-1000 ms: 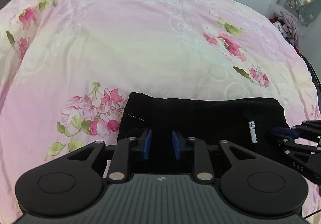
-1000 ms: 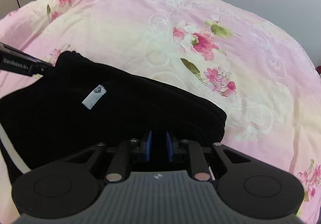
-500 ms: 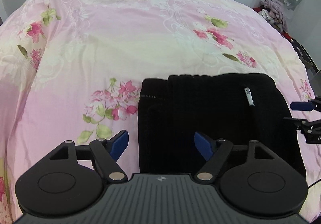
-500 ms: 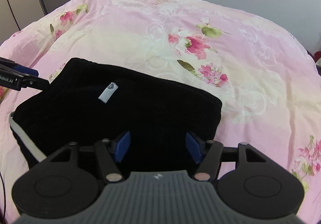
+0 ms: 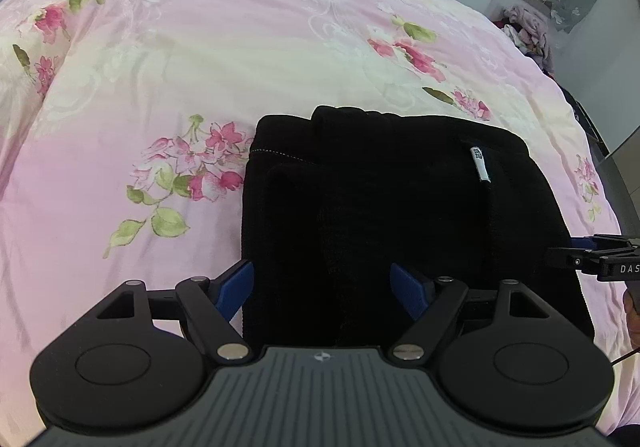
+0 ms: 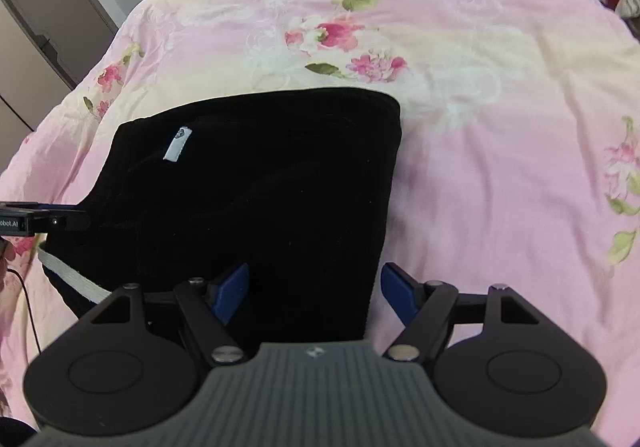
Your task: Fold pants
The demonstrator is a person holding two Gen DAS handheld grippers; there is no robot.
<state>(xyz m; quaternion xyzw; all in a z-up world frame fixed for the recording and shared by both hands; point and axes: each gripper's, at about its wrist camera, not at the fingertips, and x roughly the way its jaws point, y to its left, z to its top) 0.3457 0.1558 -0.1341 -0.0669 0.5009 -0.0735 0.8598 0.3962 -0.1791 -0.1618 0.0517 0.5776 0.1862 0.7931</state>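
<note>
One pair of black pants (image 5: 400, 199), folded into a compact block, lies on one pink floral bedspread (image 5: 200, 59) in the left wrist view, toward the near right of the bed. The left gripper (image 5: 322, 285) hovers over the block's near left part with its two blue pads (image 5: 236, 287) spread wide and the jaws opening; the dark cloth lies below the gap, but neither pad presses on it. One white label (image 5: 479, 165) shows on the pants' far right part, and one cluster of pink flowers (image 5: 192, 171) is printed just left of the block. At the right edge the right gripper's (image 5: 592, 257) tip pokes in beside the pants. In the right wrist view the same pants (image 6: 256, 187) lie near and left on the bedspread (image 6: 500, 127), with one white stripe (image 6: 72, 279) along their near left edge and the label (image 6: 178, 143) at far left. The right gripper (image 6: 314, 293) hangs over the block's near right edge, jaws opening, gripping nothing. The left gripper (image 6: 60, 221) enters from the left edge. One cupboard (image 6: 44, 23) stands far left.
</note>
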